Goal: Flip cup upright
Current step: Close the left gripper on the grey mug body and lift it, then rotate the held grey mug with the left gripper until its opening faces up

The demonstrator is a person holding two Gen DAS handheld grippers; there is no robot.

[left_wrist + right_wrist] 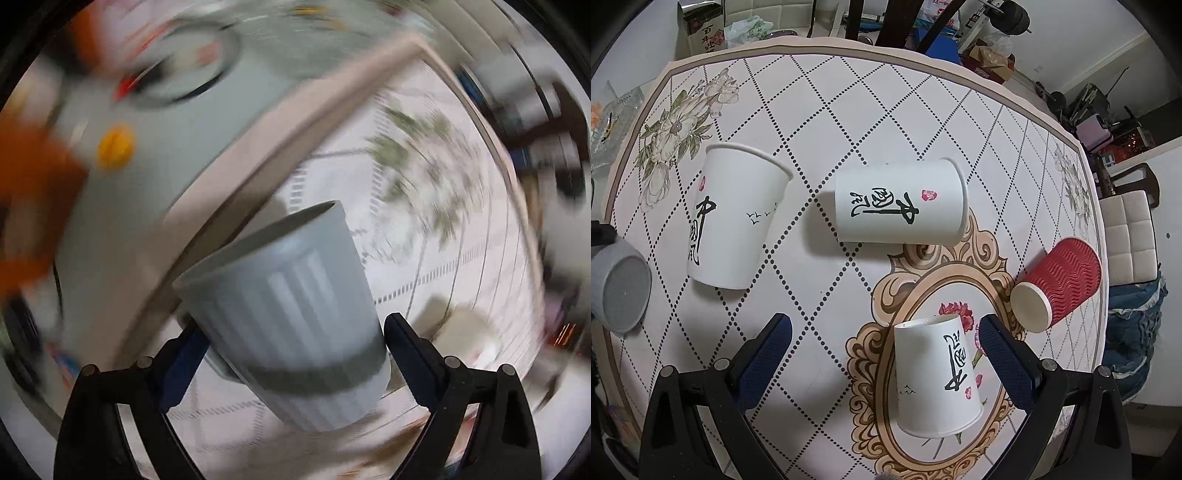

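My left gripper (pixel 291 332) is shut on a grey ribbed cup (pixel 291 317), held in the air, tilted with its mouth up and to the left; the background is motion-blurred. The same cup shows at the left edge of the right wrist view (pixel 622 291), base toward the camera. My right gripper (pixel 886 332) is open above the table, over an upside-down white paper cup (pixel 934 373). One white paper cup (pixel 731 214) stands upright at the left. Another (pixel 897 201) lies on its side in the middle. A red ribbed cup (pixel 1056 280) lies on its side at the right.
The patterned round table (pixel 849 110) ends close behind and right of the cups. A glass dish (pixel 609 122) sits at its left edge. A white chair (pixel 1134 236) and clutter stand beyond the right edge.
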